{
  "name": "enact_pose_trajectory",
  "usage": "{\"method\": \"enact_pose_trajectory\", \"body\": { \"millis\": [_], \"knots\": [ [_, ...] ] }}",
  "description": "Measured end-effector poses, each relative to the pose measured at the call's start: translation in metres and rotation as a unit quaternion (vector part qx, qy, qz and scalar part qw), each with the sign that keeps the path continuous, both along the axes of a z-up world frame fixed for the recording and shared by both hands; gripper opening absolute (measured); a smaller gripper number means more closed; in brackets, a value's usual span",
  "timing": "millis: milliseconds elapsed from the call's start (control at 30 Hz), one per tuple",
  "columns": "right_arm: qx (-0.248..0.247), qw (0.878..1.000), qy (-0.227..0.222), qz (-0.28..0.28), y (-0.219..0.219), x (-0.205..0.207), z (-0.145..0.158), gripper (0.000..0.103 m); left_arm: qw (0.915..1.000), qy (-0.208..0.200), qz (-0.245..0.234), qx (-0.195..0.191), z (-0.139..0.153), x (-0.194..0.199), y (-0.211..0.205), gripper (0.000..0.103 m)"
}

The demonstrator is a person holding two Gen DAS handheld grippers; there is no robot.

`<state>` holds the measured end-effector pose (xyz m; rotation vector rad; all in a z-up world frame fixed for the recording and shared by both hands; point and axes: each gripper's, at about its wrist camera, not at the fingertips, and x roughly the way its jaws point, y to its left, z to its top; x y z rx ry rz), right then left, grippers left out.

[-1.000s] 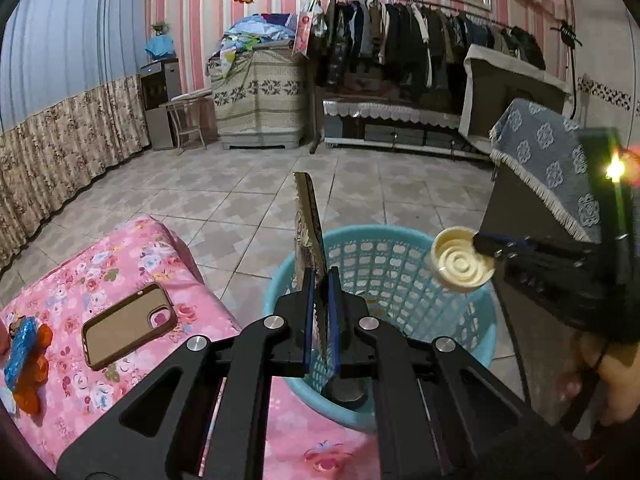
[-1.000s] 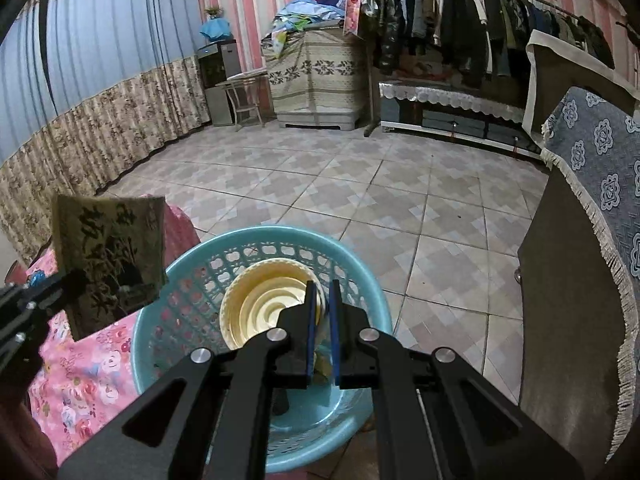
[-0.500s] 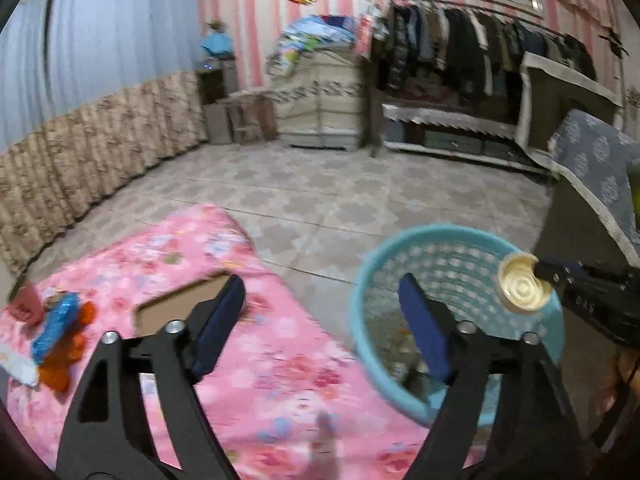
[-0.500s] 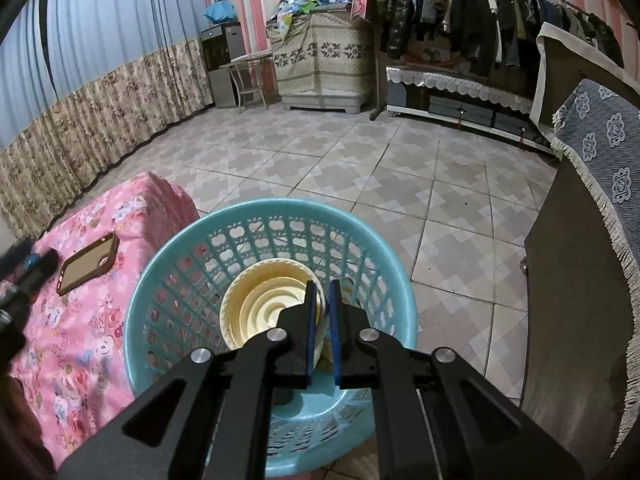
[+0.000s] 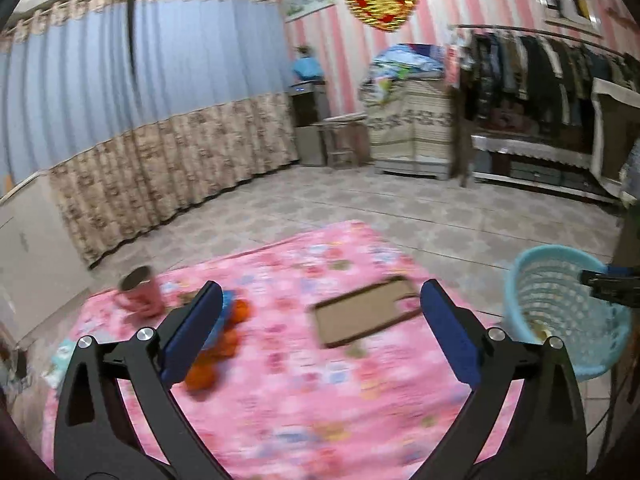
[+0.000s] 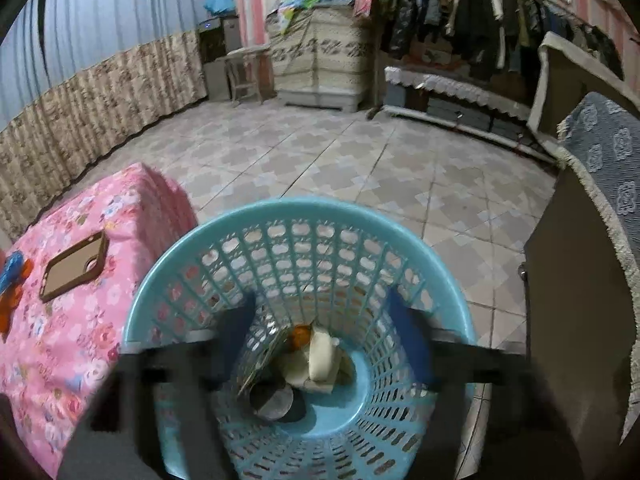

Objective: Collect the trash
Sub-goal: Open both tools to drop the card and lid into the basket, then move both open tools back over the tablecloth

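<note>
A light-blue mesh basket (image 6: 296, 204) stands on the floor beside the pink flowered table (image 6: 60, 360). In its bottom lie a cream plastic cup (image 6: 320, 356), a patterned packet (image 6: 260, 360) and a dark round lid (image 6: 272, 400). My right gripper (image 6: 320, 304) hangs blurred over the basket mouth, its jaws opening with nothing between them. My left gripper (image 5: 320, 292) is above the table (image 5: 280, 400), its jaws opening wide and empty. A blue and orange wrapper (image 5: 228, 332) lies by its left finger. The basket (image 5: 560, 304) sits at the right edge, with the right gripper's tip (image 5: 608, 284) over it.
A brown phone case (image 5: 360, 316) lies flat mid-table, also in the right wrist view (image 6: 76, 266). A pink mug (image 5: 140, 288) stands at the table's far left. A dark cabinet with a blue lace cloth (image 6: 600, 200) flanks the basket on the right. Tiled floor (image 6: 360, 160) stretches beyond.
The left gripper opened, the patterned packet went into the basket, and it swung left over the table. The right gripper opened and the cream cup dropped into the basket.
</note>
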<state>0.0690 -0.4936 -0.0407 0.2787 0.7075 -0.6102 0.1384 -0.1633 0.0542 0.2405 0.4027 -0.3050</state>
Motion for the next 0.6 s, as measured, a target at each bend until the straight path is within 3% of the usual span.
{"method": "enact_pose_trajectory", "body": {
  "millis": [100, 233, 367, 600],
  "knots": [
    [0.006, 1.0, -0.002, 0.001, 0.004, -0.001, 0.0, 0.073, 0.9994, -0.003, 0.034, -0.001, 0.007, 0.014, 0.042, 0.098],
    [-0.011, 0.999, -0.025, 0.02, 0.028, -0.003, 0.007, 0.09, 0.9971, -0.006, 0.076, 0.006, 0.015, 0.035, 0.095, 0.098],
    [-0.037, 0.997, -0.054, 0.05, 0.062, 0.001, 0.02, 0.092, 0.9937, 0.013, 0.11, -0.018, 0.017, 0.059, 0.143, 0.098],
    [-0.069, 0.988, -0.087, 0.111, 0.12, 0.018, 0.046, 0.097, 0.9872, 0.038, 0.151, -0.036, -0.007, 0.087, 0.185, 0.098]
  ]
}}
